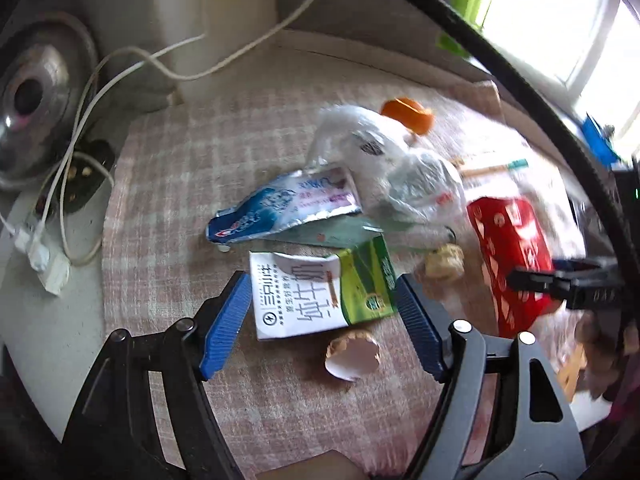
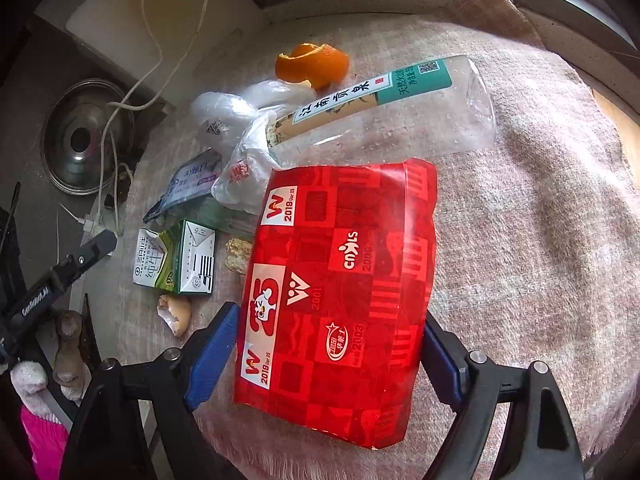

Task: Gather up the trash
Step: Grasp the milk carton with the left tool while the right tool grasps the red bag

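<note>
Left gripper (image 1: 324, 312) gapes around the milk carton (image 1: 320, 292), not gripping – right gripper (image 2: 328, 360) straddles the red packet (image 2: 340, 300), pads seemingly touching – grip unclear

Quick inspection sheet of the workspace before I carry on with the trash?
Surface: pinkish checked cloth over the table.
Job's things: red packet, milk carton, toothpaste tube, clear bottle, plastic bag, orange peel, eggshell, lying loose.
Clutter: metal lid beside the table.
Grippers: left gripper open astride the carton; right gripper straddling the red packet, pads apparently not pressing.
Cables: white cables and plugs at the left.
Surroundings: bright window.
</note>
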Demonstrator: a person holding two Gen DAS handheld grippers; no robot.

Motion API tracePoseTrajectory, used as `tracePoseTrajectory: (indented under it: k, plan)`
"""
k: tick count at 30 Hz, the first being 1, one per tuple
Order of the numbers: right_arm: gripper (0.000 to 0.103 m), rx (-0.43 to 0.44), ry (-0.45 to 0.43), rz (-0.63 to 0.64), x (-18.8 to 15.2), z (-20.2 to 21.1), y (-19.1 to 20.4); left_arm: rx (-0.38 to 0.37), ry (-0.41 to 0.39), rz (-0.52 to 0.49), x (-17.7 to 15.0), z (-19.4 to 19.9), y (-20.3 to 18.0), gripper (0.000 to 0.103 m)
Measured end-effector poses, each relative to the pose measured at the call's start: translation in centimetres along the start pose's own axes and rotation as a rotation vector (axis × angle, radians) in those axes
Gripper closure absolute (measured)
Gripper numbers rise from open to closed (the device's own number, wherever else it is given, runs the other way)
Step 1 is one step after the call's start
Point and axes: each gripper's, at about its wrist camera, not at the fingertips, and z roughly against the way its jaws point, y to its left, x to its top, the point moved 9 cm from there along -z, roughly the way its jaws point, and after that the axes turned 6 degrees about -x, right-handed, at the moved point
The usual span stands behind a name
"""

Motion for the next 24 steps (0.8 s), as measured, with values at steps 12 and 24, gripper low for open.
tracePoseTrajectory:
  k: [12,24]
  plan:
    - [0.017,0.015,-0.036,0.017,-0.3,2.6,-1.0,0.171,0.174,-0.348,-1.6,-5.2,-4.1,0.025]
    - [0.017,0.069,-0.034,-0.001,-0.9,4.0,-1.8,0.246,0.258,-0.483,-0.6,-8.9,-3.0,0.016]
